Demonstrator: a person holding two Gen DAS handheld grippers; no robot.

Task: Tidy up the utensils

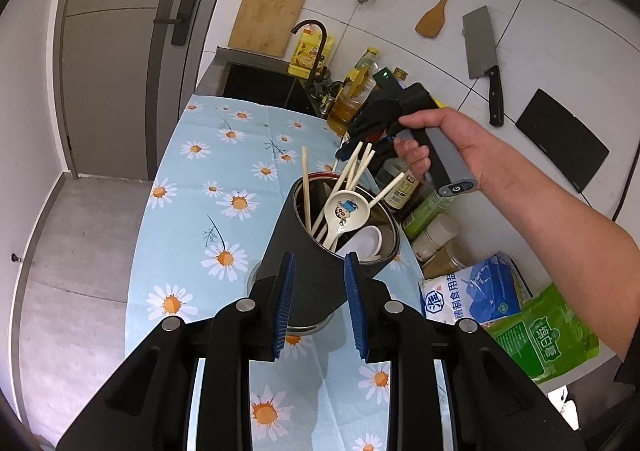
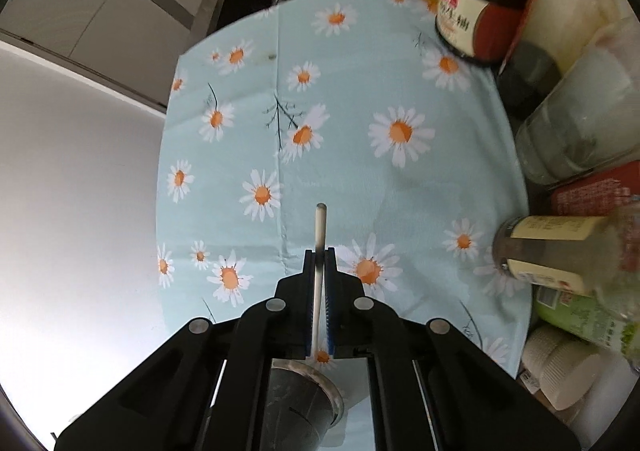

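A dark cylindrical utensil holder (image 1: pixel 316 271) stands on the daisy-print cloth (image 1: pixel 208 187). It holds several pale chopsticks (image 1: pixel 306 187), a cartoon-printed ceramic spoon (image 1: pixel 344 213) and a white spoon (image 1: pixel 366 241). My left gripper (image 1: pixel 319 271) has its blue pads on either side of the holder's body. My right gripper (image 1: pixel 352 153) hovers above the holder's far rim and is shut on one chopstick (image 2: pixel 320 235), which points forward over the cloth (image 2: pixel 360 111). The holder's rim (image 2: pixel 308 391) shows below it.
Bottles and jars (image 1: pixel 400 187) line the counter's right side, also close in the right wrist view (image 2: pixel 560 247). Salt and green bags (image 1: pixel 480 295) lie near. A sink and tap (image 1: pixel 312 47) are beyond. A cleaver (image 1: pixel 482 55), spatula (image 1: pixel 436 11) and cutting board (image 1: pixel 268 15) hang on the wall.
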